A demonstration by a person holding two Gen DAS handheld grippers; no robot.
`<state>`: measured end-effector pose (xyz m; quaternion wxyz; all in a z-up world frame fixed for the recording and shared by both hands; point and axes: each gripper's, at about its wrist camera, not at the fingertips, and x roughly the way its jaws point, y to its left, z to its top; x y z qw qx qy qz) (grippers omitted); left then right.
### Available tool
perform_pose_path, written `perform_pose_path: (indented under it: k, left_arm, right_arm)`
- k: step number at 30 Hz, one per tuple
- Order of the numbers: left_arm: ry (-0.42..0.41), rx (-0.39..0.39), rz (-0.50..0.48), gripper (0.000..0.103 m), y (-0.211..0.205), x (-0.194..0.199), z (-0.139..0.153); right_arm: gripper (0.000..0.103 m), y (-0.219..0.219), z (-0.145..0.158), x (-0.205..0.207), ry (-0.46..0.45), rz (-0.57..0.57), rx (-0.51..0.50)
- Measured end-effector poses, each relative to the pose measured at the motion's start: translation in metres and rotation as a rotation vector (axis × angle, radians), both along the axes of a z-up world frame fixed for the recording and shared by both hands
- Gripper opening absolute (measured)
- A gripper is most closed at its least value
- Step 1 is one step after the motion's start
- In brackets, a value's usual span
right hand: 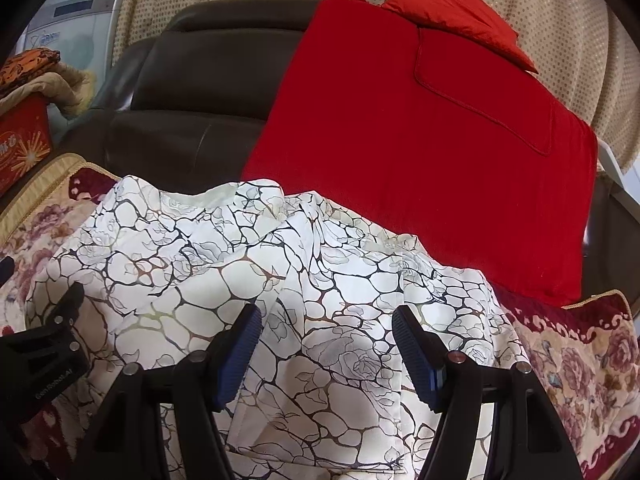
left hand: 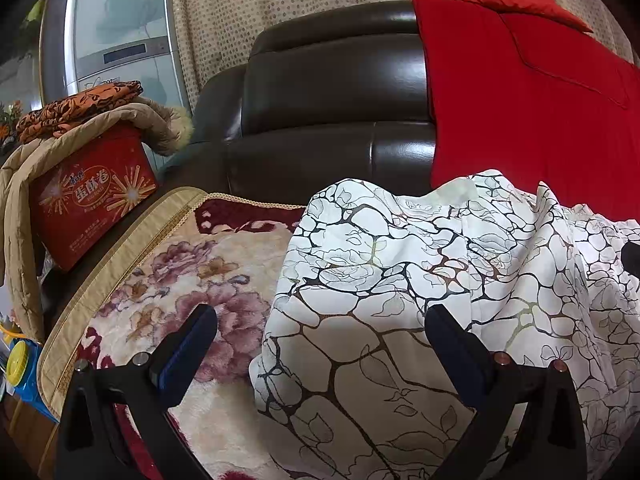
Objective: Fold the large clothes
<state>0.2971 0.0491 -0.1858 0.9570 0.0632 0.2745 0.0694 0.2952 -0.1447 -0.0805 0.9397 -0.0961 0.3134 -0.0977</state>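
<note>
Both my fingers (left hand: 320, 332) (right hand: 326, 330) gape, grasping nothing, over one garment (right hand: 248, 264); two red cushions (right hand: 420, 132), I think, behind.

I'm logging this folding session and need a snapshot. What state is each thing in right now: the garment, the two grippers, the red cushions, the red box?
white patterned garment: lying bunched on the floral blanket, not held.
left gripper: open, above the garment's edge.
right gripper: open, over the garment.
large red cushion: leaning on the sofa back.
small red cushion: propped behind it.
red box: closed, coat draped over it.
</note>
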Motion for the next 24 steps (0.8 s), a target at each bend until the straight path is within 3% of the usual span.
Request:
perform_pose_path:
  k: [16, 24]
  left_arm:
    - [-0.001, 0.000, -0.001, 0.103, -0.0007, -0.0001, -0.0005]
    - [-0.010, 0.018, 0.037, 0.103, 0.0052, 0.0015, 0.0007]
  right_arm:
    - [0.072, -0.0014, 0.0052, -0.0041, -0.020, 0.002, 0.011]
    - [0.072, -0.0006, -0.0008, 0.0020, 0.013, 0.013, 0.045]
